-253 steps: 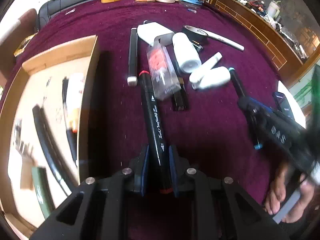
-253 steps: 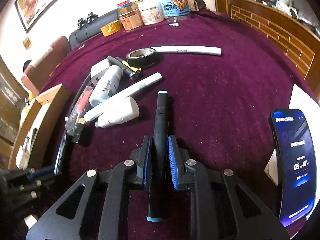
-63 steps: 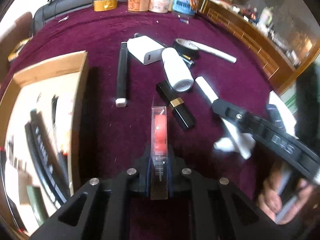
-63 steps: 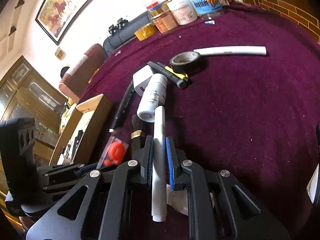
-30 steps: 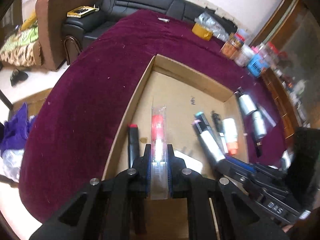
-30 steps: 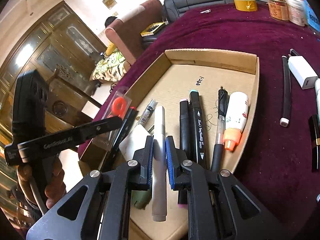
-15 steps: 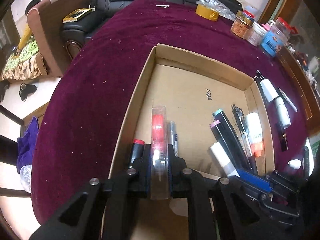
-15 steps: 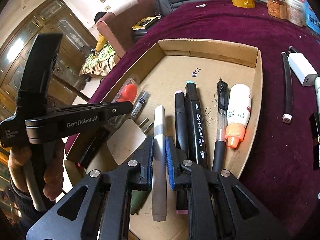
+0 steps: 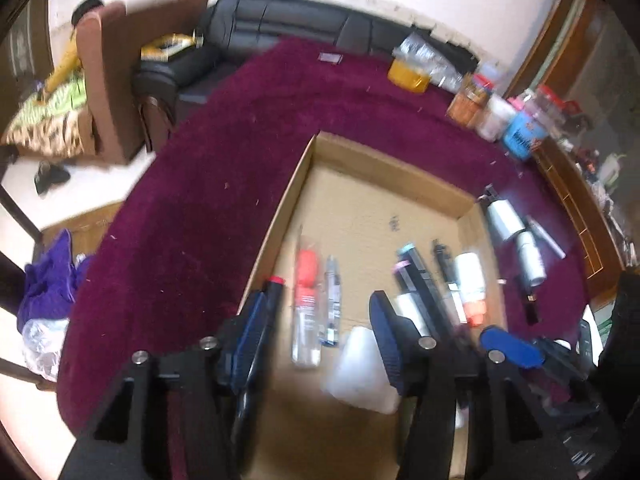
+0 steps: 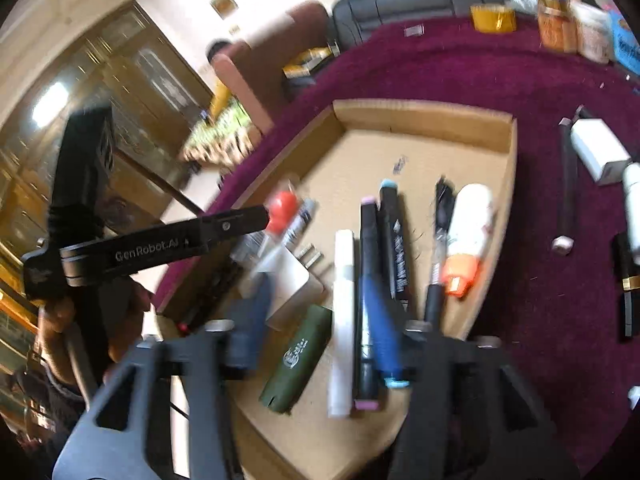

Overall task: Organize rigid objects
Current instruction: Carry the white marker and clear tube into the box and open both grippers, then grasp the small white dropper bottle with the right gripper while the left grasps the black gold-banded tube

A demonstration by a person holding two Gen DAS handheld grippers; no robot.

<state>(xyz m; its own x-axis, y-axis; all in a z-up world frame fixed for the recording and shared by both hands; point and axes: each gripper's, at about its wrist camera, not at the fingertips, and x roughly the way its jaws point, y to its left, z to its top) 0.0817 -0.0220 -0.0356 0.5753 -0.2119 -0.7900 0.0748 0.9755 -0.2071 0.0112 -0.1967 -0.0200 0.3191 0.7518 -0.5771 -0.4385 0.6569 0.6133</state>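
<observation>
1. I am opening the left gripper (image 9: 316, 340) above the cardboard box (image 9: 296, 184). Its jaws are spreading and gripping nothing. The clear tube with the red part (image 9: 307, 296) is lying released on the box floor between them, near the wall at 9 o'clock of the box.

2. I am opening the right gripper (image 10: 320, 320) too. The white pen (image 10: 343, 320) is lying free on the box floor between its blue pads, beside the black markers (image 10: 380, 264) at its 3 o'clock.

3. Risk: both views are blurring, so I am judging clearances poorly. A spreading pad could be nudging the markers or the green case (image 10: 298, 360) at 7 o'clock of the pen, breaking the tidy row.

4. Risk: the tube is round and could roll against the silver pen (image 9: 332, 300) at its 3 o'clock if I brush it while lifting.

5. Risk: the two grippers are working close together over the box. The left one is crossing the right view at 9 o'clock, and they could collide as I am pulling out.

6. Items such as the white charger (image 10: 600, 156) and the black stick (image 10: 567, 196) are waiting on the maroon cloth (image 10: 500, 76) at 2 o'clock; swinging out fast could scatter them.
</observation>
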